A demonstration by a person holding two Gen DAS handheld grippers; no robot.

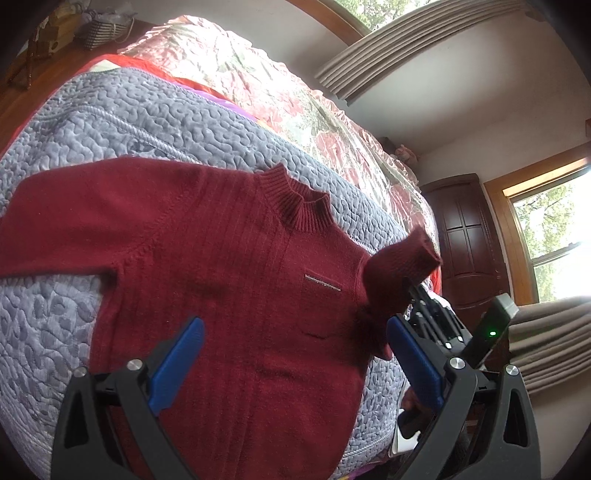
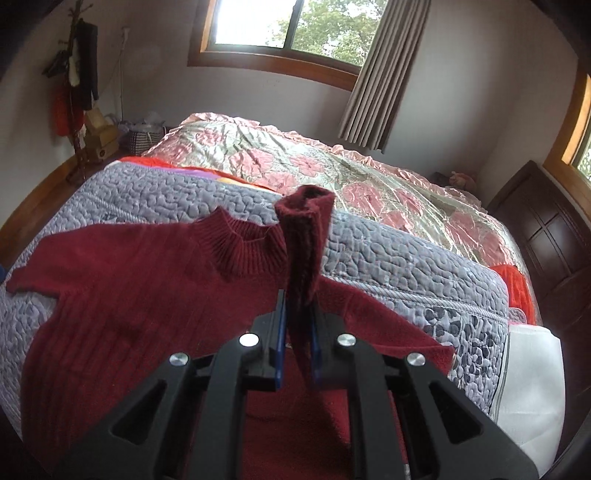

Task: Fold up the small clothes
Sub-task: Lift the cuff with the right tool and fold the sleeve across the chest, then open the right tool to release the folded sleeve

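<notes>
Right gripper [image 2: 297, 339]: jaws clamped on raised sleeve [image 2: 304, 236] of red sweater [image 1: 207, 258], flat on grey quilt [image 1: 147, 122]. Left gripper [image 1: 295, 365]: jaws apart above sweater. Chest label unreadable.

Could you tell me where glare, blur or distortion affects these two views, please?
Left wrist view: the floral bedspread is blown out, the lifted sleeve cuff is blurred, and fisheye distortion bends the curtain. Right wrist view: the window is overexposed, and the sweater is sharp.

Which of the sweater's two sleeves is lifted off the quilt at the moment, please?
The sleeve clamped in the right gripper is lifted, its ribbed cuff standing upright. The other sleeve lies flat on the grey quilt, untouched; the left gripper hangs open.
</notes>
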